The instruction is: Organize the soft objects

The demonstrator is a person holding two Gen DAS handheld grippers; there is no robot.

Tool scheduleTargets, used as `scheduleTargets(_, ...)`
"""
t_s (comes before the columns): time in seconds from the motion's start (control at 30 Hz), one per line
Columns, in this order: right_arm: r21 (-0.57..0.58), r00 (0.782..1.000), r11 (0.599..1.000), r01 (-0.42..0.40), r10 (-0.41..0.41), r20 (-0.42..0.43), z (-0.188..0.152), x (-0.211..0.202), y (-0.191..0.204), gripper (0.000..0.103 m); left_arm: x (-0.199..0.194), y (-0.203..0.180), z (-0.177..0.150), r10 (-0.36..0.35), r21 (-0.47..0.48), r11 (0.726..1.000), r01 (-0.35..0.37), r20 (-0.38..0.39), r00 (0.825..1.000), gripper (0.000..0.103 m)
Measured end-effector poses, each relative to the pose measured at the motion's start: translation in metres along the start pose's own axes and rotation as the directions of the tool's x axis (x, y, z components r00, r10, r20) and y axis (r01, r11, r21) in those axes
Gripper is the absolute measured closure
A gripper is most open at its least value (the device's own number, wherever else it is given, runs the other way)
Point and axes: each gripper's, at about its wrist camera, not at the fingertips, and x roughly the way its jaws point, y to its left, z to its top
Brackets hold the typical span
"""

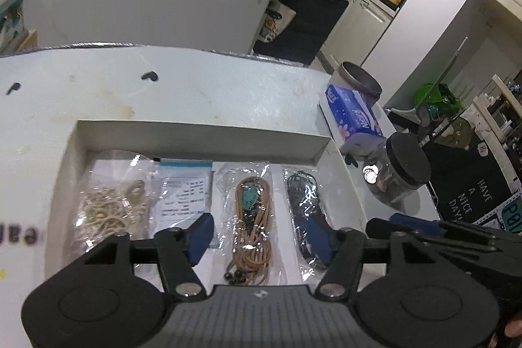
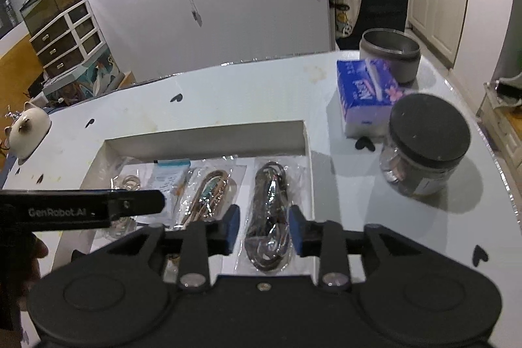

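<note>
While both grippers are hovering above the white box (image 1: 202,132), the left gripper (image 1: 257,234) is showing wide, empty fingers and the right gripper (image 2: 264,230) narrower, empty ones. Bagged cords (image 1: 251,217) are lying side by side inside it on the surface (image 1: 195,93).

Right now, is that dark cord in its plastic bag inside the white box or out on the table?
Inside. The bagged dark cord lies flat in the box, at its right end, beside the tan cord bag.
</note>
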Motion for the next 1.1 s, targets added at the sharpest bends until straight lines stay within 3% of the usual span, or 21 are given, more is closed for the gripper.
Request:
scheduleTargets(0.27,-0.025,0.999,1.0,0.004,-0.003,0.053,-0.007,-0.032,0.008,0.036,-0.042,0.003,-0.015,0.055,0.006,0.998,-0.055,0.06,0.997,0.012)
scheduleTargets(0.43,-0.048,0.995,0.999,0.019,-0.014,0.099,-0.012,-0.054,0.019,0.026,-0.069,0.008,-0.023,0.072,0.01,0.997,-0.073,0.097,0.993,0.0)
scheduleTargets(0.8,-0.044,0.979,0.997,0.069,-0.06,0.196,-0.035,-0.107,0.052,0.003,-0.133,0.026,-0.054,0.102,0.041,0.993,-0.11,0.165,0.981,0.0)
scheduleTargets(1.1,-0.014,0.965,0.994,0.105,-0.099,0.242,-0.072,-0.146,0.082,0.0,-0.186,0.049,-0.088,0.096,0.056,0.992,-0.11,0.204,0.974,0.0)
